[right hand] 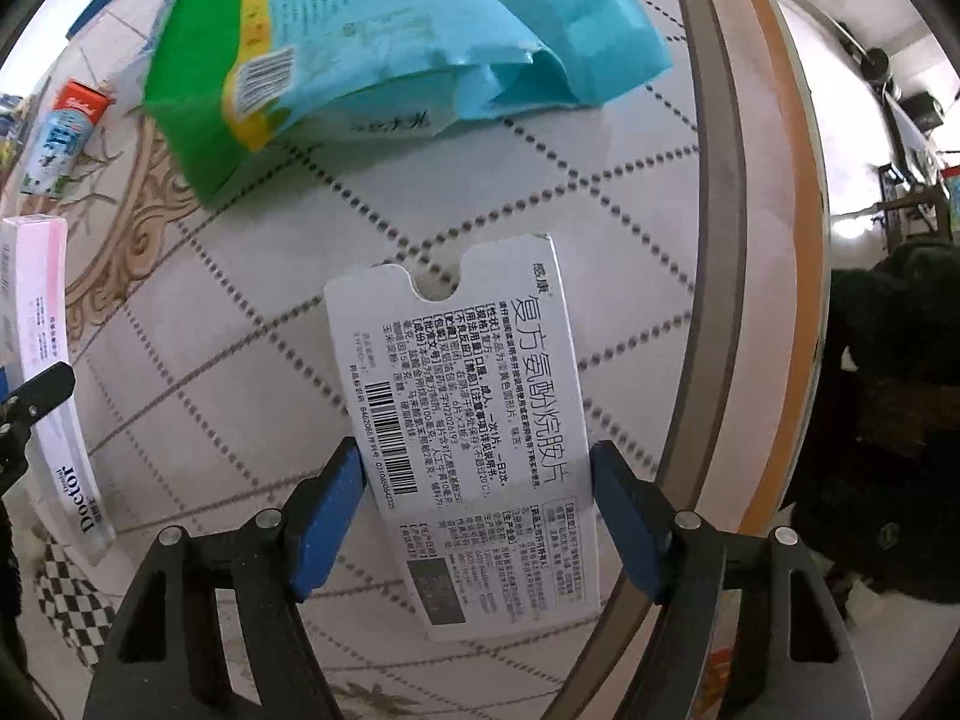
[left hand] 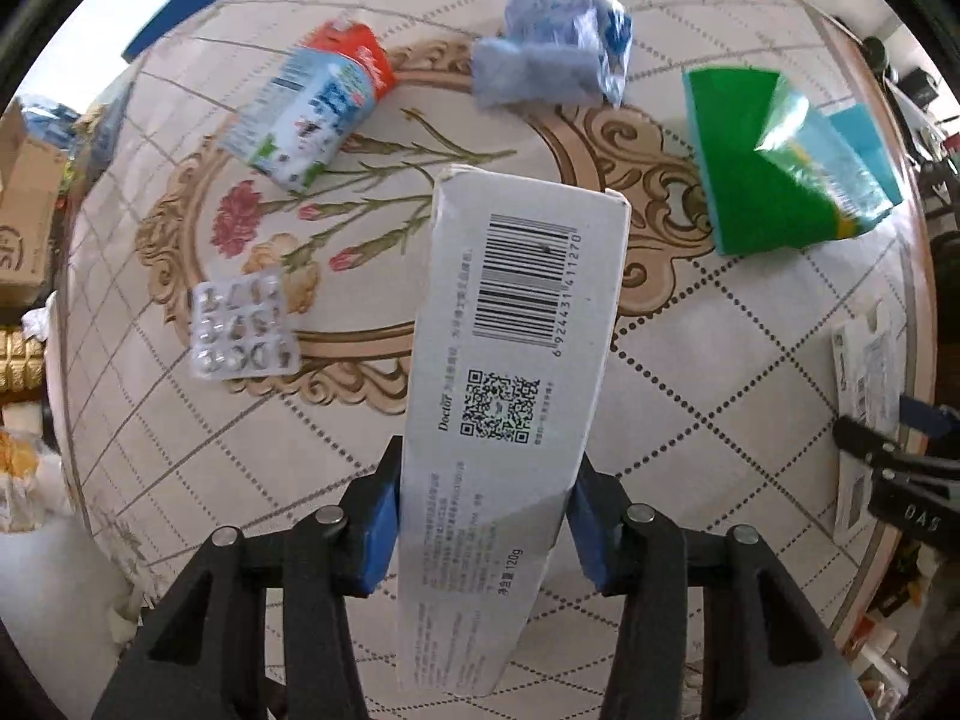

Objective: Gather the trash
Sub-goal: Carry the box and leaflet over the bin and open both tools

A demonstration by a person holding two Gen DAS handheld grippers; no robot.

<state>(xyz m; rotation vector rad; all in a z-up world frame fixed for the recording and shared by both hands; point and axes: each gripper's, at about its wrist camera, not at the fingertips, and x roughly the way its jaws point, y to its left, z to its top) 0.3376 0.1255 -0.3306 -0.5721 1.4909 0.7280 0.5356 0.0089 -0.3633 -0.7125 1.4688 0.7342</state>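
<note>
A long white toothpaste box, printed with a barcode and a QR code, is clamped between the 2 blue pads of the left gripper and is held above the round patterned table. A flat white medicine box is gripped at its sides by the right gripper, close to the table's rim. On the table are seen a milk carton lying on its side, a crumpled pale blue wrapper, a green and blue plastic bag and a used blister pack. Beside the table a cardboard box is visible.
</note>
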